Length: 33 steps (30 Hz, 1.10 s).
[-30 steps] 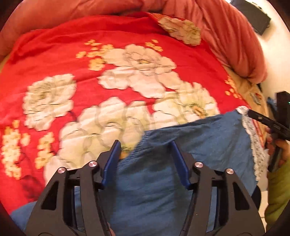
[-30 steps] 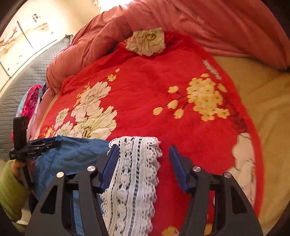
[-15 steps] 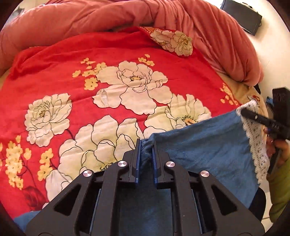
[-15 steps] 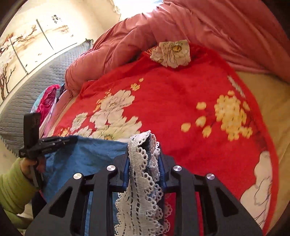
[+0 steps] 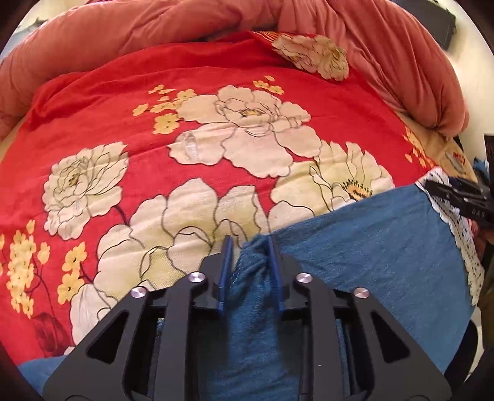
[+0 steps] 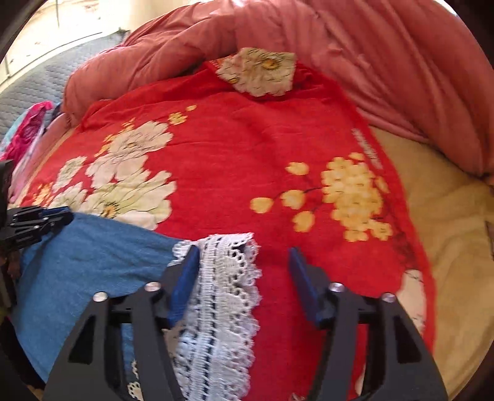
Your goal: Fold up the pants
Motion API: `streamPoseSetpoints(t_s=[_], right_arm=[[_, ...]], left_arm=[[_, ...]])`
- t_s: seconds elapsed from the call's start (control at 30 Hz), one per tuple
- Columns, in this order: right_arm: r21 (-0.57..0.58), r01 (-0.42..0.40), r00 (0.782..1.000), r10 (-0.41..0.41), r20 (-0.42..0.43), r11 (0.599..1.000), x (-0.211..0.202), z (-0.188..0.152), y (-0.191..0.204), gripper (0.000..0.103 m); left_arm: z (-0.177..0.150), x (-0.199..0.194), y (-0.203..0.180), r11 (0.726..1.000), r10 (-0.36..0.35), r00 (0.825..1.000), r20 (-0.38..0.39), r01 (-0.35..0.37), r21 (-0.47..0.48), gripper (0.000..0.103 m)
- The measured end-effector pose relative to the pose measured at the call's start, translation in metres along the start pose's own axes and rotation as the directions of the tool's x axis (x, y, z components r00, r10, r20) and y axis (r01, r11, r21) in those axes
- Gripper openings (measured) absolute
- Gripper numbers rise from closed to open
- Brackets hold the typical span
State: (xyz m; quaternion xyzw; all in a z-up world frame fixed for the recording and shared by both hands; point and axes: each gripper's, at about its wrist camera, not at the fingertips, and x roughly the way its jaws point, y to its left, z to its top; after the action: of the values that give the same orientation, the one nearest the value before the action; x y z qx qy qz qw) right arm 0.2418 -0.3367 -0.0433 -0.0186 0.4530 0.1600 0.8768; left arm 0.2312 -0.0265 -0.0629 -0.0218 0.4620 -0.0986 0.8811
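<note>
Blue pants point(image 5: 364, 246) bunch between the left jaws, part-open.

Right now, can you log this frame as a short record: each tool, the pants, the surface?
left tool: slightly open, bunched blue fabric between its fingers
right tool: wide open, lace hem lying loose between its fingers
pants: blue, spread on the bed, white lace at the hem
surface: red floral blanket, pink quilt heaped behind it
fold: not yet made
</note>
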Motion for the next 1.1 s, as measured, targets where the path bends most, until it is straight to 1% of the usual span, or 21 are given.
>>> streamPoseSetpoints(t_s=[0.03, 0.07, 0.17, 0.3, 0.4, 0.47, 0.5, 0.57, 0.63, 0.73, 0.77, 0.8, 0.83, 0.9, 0.93, 0.97, 1.03, 1.07, 1.1], right_arm=[[0.005, 0.010, 1.000, -0.010, 0.004, 1.000, -0.004, -0.001, -0.001, 0.064], [0.009, 0.025, 1.000, -0.025, 0.014, 1.000, -0.010, -0.003, -0.003, 0.064], [0.016, 0.064, 0.996, -0.064, 0.054, 0.998, -0.033, -0.009, -0.004, 0.064], [0.030, 0.088, 0.990, -0.090, 0.108, 0.996, -0.069, -0.025, -0.001, 0.064], [0.039, 0.056, 0.987, -0.061, 0.150, 0.998, -0.095, -0.044, 0.011, 0.064], [0.028, 0.033, 0.986, -0.037, 0.161, 0.999, -0.107, -0.056, 0.026, 0.064], [0.014, 0.015, 0.987, -0.017, 0.161, 1.000, -0.112, -0.064, 0.036, 0.064], [-0.024, -0.001, 0.988, 0.005, 0.156, 1.000, -0.120, -0.076, 0.056, 0.064], [-0.057, -0.010, 0.989, 0.018, 0.147, 0.998, -0.123, -0.085, 0.073, 0.064], [-0.077, -0.064, 0.990, 0.073, 0.118, 0.995, -0.120, -0.096, 0.098, 0.064], [-0.083, -0.065, 0.992, 0.073, 0.101, 0.994, -0.117, -0.098, 0.105, 0.064], [-0.102, -0.066, 0.993, 0.075, 0.088, 0.993, -0.115, -0.100, 0.111, 0.064], [-0.116, -0.060, 0.994, 0.070, 0.085, 0.991, -0.113, -0.101, 0.116, 0.064], [-0.127, -0.046, 0.996, 0.054, 0.066, 0.991, -0.109, -0.102, 0.120, 0.064], [-0.128, -0.037, 0.998, 0.045, 0.054, 0.991, -0.106, -0.102, 0.121, 0.064], [-0.126, -0.002, 0.999, 0.007, 0.036, 0.992, -0.102, -0.104, 0.120, 0.064], [-0.107, 0.071, 0.996, -0.076, -0.047, 0.992, -0.092, -0.110, 0.112, 0.064], [-0.091, 0.105, 0.991, -0.112, -0.072, 0.990, -0.087, -0.113, 0.106, 0.064], [-0.071, 0.104, 0.991, -0.110, -0.079, 0.992, -0.085, -0.117, 0.099, 0.064]], left_arm=[[-0.001, -0.002, 0.001, 1.000, 0.011, 1.000, 0.006, -0.010, -0.007, 0.034], [-0.002, -0.005, 0.003, 1.000, 0.023, 1.000, 0.013, -0.023, -0.017, 0.042], [-0.005, -0.016, 0.010, 0.999, 0.017, 1.000, 0.012, -0.017, -0.049, 0.043], [-0.017, -0.049, 0.007, 0.997, 0.074, 0.996, 0.050, -0.073, -0.019, 0.044], [-0.030, -0.072, 0.007, 0.997, 0.073, 0.994, 0.075, -0.070, -0.040, 0.048], [-0.042, -0.088, 0.004, 0.997, 0.062, 0.994, 0.088, -0.057, -0.052, 0.053], [-0.049, -0.096, 0.003, 0.997, 0.059, 0.994, 0.093, -0.054, -0.057, 0.054], [-0.061, -0.105, -0.001, 0.997, 0.047, 0.995, 0.093, -0.041, -0.061, 0.054], [-0.076, -0.112, -0.006, 0.998, 0.063, 0.994, 0.094, -0.060, -0.036, 0.055], [-0.091, -0.115, -0.010, 0.990, 0.142, 0.987, 0.075, -0.143, 0.010, 0.055], [-0.096, -0.115, -0.011, 0.980, 0.194, 0.979, 0.069, -0.196, 0.032, 0.055], [-0.100, -0.113, -0.010, 0.972, 0.228, 0.972, 0.058, -0.231, 0.044, 0.055], [-0.103, -0.113, -0.007, 0.970, 0.238, 0.970, 0.049, -0.240, 0.043, 0.055], [-0.110, -0.111, 0.004, 0.970, 0.245, 0.970, 0.012, -0.245, 0.012, 0.060], [-0.115, -0.109, 0.011, 0.967, 0.254, 0.967, -0.005, -0.254, 0.001, 0.064], [-0.119, -0.107, 0.016, 0.969, 0.248, 0.969, -0.013, -0.248, -0.010, 0.067], [-0.127, -0.107, 0.024, 0.971, 0.236, 0.972, -0.011, -0.236, -0.030, 0.070], [-0.129, -0.106, 0.028, 0.967, 0.254, 0.967, -0.010, -0.254, -0.032, 0.070], [-0.131, -0.106, 0.030, 0.966, 0.255, 0.967, -0.009, -0.255, -0.038, 0.070]])
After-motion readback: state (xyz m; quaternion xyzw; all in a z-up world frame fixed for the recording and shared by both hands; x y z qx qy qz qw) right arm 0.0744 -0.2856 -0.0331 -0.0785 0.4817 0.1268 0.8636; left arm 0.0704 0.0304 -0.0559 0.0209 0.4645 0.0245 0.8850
